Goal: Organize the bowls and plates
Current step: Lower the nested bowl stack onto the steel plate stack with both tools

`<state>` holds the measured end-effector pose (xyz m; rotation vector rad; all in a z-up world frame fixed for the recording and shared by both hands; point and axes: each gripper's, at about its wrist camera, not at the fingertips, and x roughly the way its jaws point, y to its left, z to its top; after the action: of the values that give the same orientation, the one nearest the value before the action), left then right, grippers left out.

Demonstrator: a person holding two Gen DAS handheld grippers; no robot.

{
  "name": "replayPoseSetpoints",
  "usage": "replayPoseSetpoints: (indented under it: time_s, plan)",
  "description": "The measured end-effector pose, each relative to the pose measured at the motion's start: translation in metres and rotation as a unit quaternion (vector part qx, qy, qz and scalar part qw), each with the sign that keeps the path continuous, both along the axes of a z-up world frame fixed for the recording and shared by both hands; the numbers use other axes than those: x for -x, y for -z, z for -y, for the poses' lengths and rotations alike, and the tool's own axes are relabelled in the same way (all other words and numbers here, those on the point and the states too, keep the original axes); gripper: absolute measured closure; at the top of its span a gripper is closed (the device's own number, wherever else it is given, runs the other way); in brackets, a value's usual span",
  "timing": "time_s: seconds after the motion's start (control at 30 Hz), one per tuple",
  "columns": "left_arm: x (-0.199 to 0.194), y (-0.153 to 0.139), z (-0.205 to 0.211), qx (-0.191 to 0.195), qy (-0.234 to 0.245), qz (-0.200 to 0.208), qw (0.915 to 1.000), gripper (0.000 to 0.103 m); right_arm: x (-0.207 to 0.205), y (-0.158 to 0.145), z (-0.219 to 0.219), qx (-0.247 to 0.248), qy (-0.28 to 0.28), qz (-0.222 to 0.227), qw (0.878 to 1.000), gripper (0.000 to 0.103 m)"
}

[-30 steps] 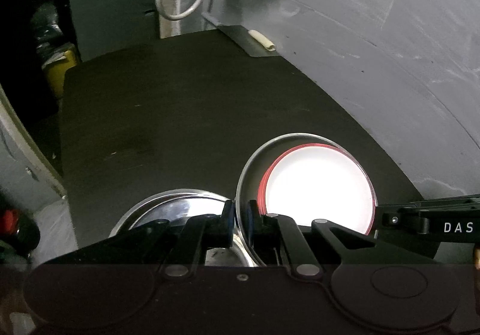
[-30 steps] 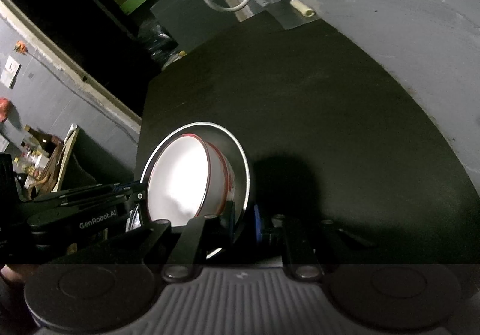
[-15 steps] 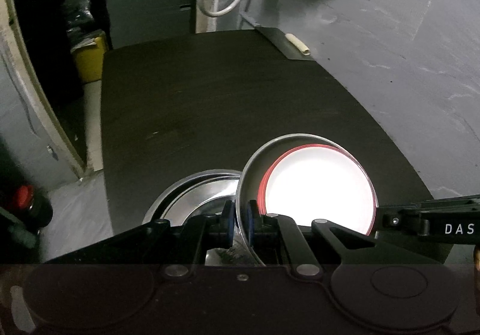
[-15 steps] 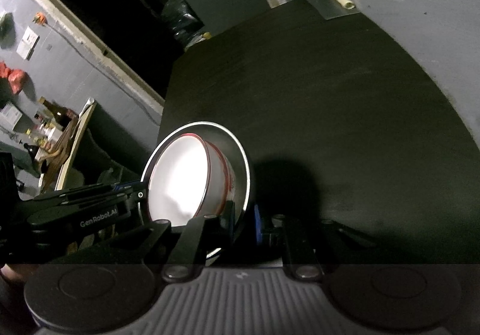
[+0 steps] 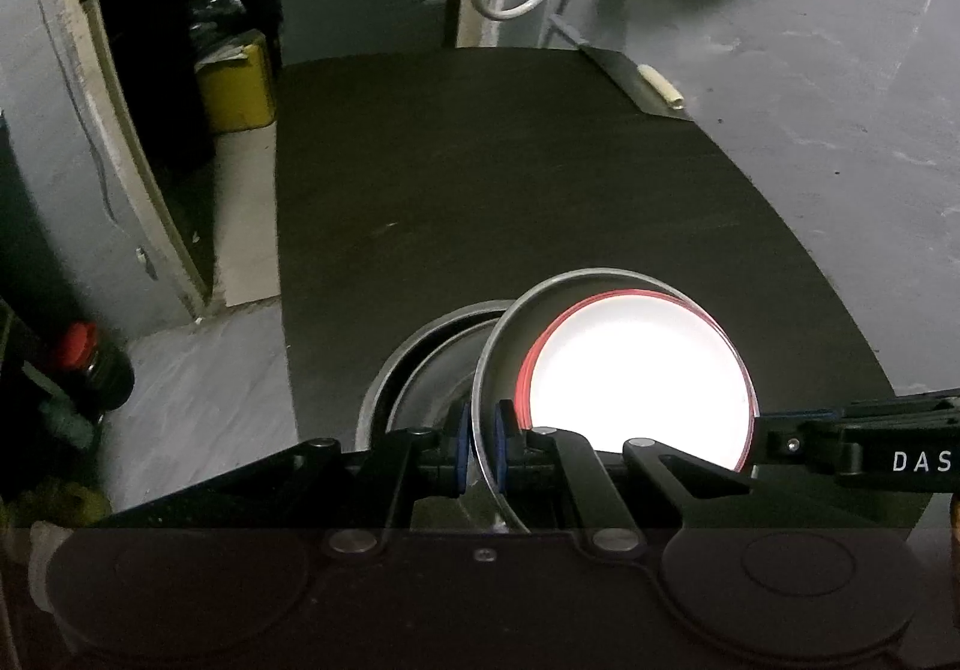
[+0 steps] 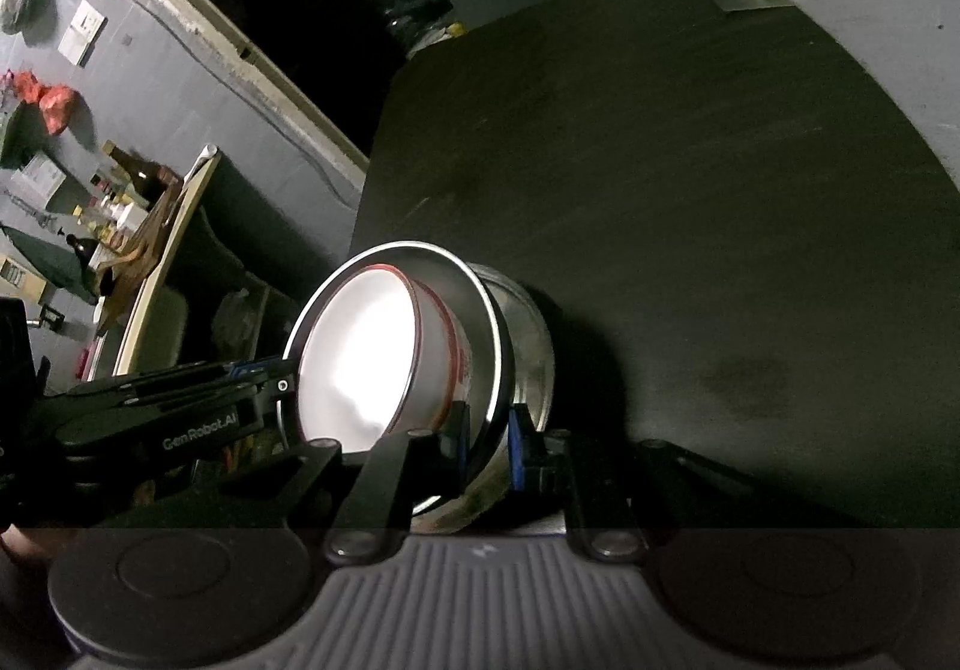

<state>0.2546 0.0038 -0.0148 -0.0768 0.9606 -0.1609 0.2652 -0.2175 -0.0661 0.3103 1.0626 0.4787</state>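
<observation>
**Both tongs clamped on one steel bowl over the dark desk**

The left tongs (image 5: 479,445) were pinched narrow on the near-left rim of a steel bowl (image 5: 501,364), blue pads either side of the thin metal wall. The right tongs (image 6: 487,445) gripped the same steel bowl (image 6: 480,310) at its opposite rim, one pad inside and one outside. Each pair of tongs showed in the other's view as a black arm reaching in from the side.

Inside the steel bowl sat a white bowl with a red rim (image 5: 636,376), its inside glaring bright under the light; from the right wrist view the white bowl (image 6: 372,358) leaned with the steel bowl, both tilted so their mouths faced left.

Just left of the steel bowl, touching or nearly so, was a second steel vessel (image 5: 420,370), partly covered by the held bowl's rim; in the right wrist view its shiny wall (image 6: 531,346) showed behind and under the held bowl. Whether the held bowl rested on it I could not tell.

All of this was at the near-left part of the desk (image 5: 510,178), a dark, bare top stretching away beyond the steel bowl. Far beyond the bowl, at the desk's far right corner, lay a small pale roll (image 5: 660,84) on a grey sheet. Left of the desk, on the floor, stood a yellow container (image 5: 237,81) and a dark bottle with a red cap (image 5: 90,364).
</observation>
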Motion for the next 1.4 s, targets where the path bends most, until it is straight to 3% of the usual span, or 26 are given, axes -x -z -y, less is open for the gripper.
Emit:
replayPoseSetpoints:
  time_s: [0.43,1.4]
  plan:
    - [-0.001,0.008,-0.017,-0.001,-0.027,-0.014,0.9995,0.096,-0.006,0.006,-0.009,0.003,-0.025,-0.011,1.000,0.088]
    - [-0.012,0.024,-0.019,0.001,-0.023,-0.039,0.9990,0.096,-0.010,0.007,-0.020,0.013,-0.020,-0.032,0.999,0.088]
